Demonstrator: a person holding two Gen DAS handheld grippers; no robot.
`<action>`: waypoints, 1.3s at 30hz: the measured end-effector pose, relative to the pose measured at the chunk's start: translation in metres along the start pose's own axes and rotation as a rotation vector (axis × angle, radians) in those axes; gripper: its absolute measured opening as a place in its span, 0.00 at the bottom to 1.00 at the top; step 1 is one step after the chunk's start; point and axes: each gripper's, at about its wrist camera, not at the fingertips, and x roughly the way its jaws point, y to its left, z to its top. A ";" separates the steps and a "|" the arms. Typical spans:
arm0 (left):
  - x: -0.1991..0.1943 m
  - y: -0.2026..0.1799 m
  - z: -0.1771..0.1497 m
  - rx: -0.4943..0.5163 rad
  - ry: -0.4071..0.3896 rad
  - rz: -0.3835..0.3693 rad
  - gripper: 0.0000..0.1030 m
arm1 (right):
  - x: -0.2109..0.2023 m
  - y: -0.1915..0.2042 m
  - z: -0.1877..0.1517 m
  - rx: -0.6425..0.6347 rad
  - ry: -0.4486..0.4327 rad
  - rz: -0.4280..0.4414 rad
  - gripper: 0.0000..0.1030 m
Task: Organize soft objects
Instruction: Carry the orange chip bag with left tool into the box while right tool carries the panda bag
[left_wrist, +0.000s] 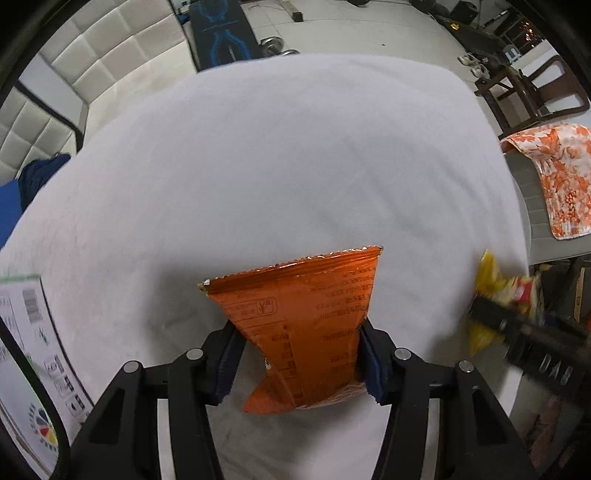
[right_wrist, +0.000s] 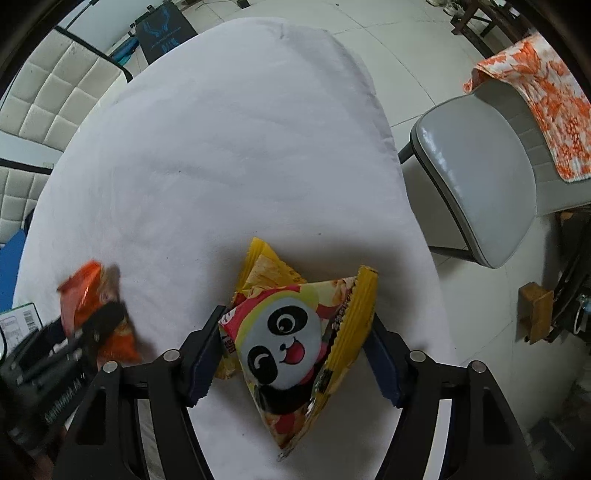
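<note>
My left gripper (left_wrist: 297, 360) is shut on an orange snack bag (left_wrist: 303, 328), held upright above the white cloth-covered table (left_wrist: 258, 166); the bag and gripper also show blurred in the right wrist view (right_wrist: 92, 310). My right gripper (right_wrist: 291, 354) is shut on a yellow snack bag with a panda face (right_wrist: 295, 343), with the bag squeezed between the blue pads. That yellow bag shows blurred at the right edge of the left wrist view (left_wrist: 495, 295).
A printed white box (left_wrist: 33, 354) lies at the table's left edge. A grey chair (right_wrist: 480, 166) with an orange floral cloth (right_wrist: 546, 99) stands right of the table. A white padded bench (right_wrist: 44, 96) is at the far left. A small wooden block (right_wrist: 535, 310) sits on the floor.
</note>
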 end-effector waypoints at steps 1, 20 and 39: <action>0.000 0.003 -0.005 -0.006 -0.002 0.000 0.51 | -0.001 0.002 -0.001 -0.002 -0.006 -0.007 0.65; -0.077 0.043 -0.079 -0.062 -0.176 -0.046 0.47 | -0.062 0.059 -0.081 -0.117 -0.084 0.030 0.53; -0.206 0.136 -0.145 -0.117 -0.411 -0.035 0.47 | -0.182 0.177 -0.186 -0.289 -0.230 0.151 0.53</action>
